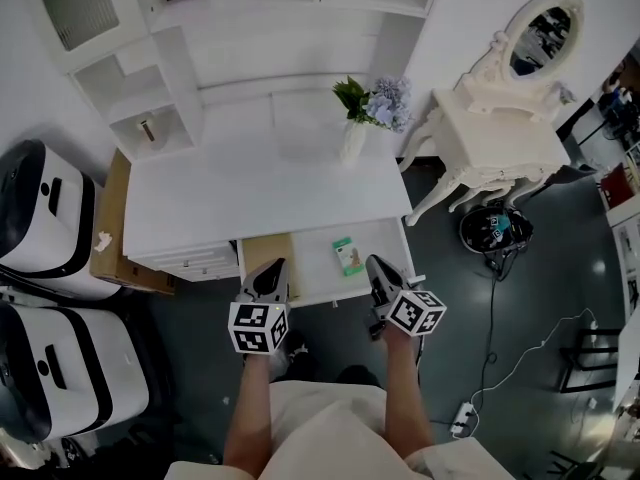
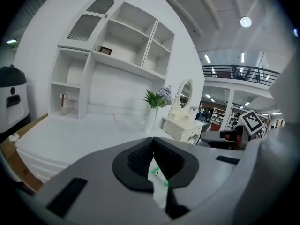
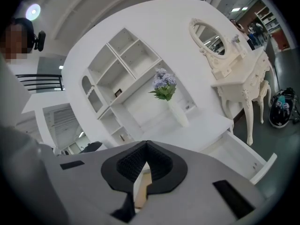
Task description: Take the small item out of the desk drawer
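A white desk (image 1: 200,193) has its drawer (image 1: 380,238) pulled out toward me. In the drawer's white part lies a small green-and-white item (image 1: 347,255). My left gripper (image 1: 272,266) hovers over the drawer's front left, above its tan section, and is shut with nothing held. My right gripper (image 1: 376,264) sits at the drawer's front right, just right of the item, also shut and holding nothing. In the left gripper view the item (image 2: 158,175) shows through the slit below the closed left gripper (image 2: 152,139). The right gripper (image 3: 146,143) points at the desk, with the open drawer (image 3: 243,158) to its right.
A vase of flowers (image 1: 357,128) stands at the desk's back right, under a white shelf unit (image 1: 150,88). A white dressing table with mirror (image 1: 500,138) is to the right, a dark helmet (image 1: 495,230) beneath it. White machines (image 1: 45,218) and a cardboard box (image 1: 110,238) stand on the left.
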A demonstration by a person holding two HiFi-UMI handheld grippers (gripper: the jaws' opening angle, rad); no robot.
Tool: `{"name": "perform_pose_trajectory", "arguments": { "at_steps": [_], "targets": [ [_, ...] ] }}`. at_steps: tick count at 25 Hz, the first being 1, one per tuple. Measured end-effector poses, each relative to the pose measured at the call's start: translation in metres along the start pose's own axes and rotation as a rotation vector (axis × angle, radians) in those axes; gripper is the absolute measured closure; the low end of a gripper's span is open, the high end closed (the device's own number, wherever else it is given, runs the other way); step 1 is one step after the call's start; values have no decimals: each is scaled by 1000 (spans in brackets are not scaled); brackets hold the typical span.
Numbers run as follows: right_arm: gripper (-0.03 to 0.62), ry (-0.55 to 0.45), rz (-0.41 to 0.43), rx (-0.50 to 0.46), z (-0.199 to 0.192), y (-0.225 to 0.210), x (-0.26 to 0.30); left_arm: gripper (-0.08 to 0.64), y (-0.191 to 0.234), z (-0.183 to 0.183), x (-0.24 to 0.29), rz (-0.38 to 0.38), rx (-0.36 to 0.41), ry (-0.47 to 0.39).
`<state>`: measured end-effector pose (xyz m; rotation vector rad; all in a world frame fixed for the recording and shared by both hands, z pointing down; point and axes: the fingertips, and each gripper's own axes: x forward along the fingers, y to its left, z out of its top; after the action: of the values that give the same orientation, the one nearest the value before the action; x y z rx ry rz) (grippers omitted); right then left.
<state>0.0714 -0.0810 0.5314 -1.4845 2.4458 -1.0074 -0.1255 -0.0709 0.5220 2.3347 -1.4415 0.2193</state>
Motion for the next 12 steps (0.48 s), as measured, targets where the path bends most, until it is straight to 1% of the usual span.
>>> {"name": "perform_pose_trajectory", "arguments": {
  "at_steps": [3,5,8,12],
  "targets": [
    [568,27,-7,-27,-3,0,13,543,13,2,8,-1,-8,7],
    [568,54,-27,-49,-6,-5,20,543,18,2,13,-2,-12,15],
    [568,100,-80,-91,-9,-18,28,543,20,2,22,-2,-10,24],
    [568,191,-172,-181,-14,-44,36,543,17,0,31,3,-4,38]
  ]
}}
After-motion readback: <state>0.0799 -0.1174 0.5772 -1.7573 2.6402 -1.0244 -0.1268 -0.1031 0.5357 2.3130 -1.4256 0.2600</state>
